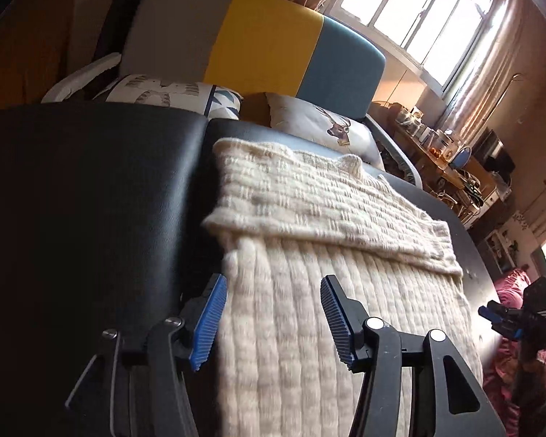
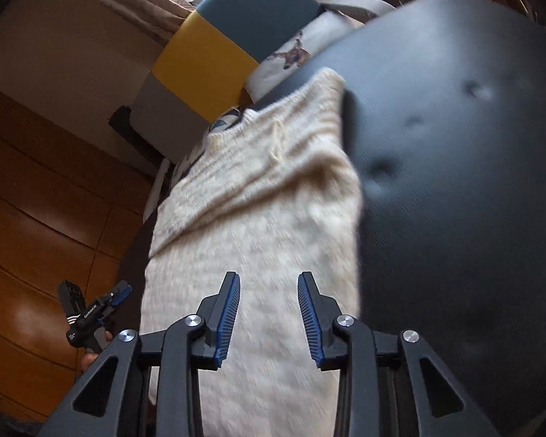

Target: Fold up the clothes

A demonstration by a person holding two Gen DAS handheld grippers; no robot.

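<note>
A cream knitted sweater [image 1: 309, 255] lies flat on a black padded surface [image 1: 91, 182], its far part folded over toward me in a band across it. My left gripper [image 1: 273, 313] hovers open over the sweater's near left part, nothing between its blue pads. In the right wrist view the same sweater [image 2: 258, 218] stretches ahead, and my right gripper [image 2: 269, 313] stands open above its near end. Each gripper shows in the other's view: the right gripper [image 1: 506, 322] at the far right edge, the left gripper [image 2: 102, 309] at the lower left, held by a hand.
Behind the black surface [image 2: 455, 182] stands a grey, yellow and blue headboard [image 1: 265, 43] with printed pillows [image 1: 327, 123]. A cluttered desk [image 1: 444, 160] sits under the bright window [image 1: 418, 18]. Pink bedding [image 1: 509, 364] lies low on the right, and wooden panels [image 2: 36, 218] fill the left.
</note>
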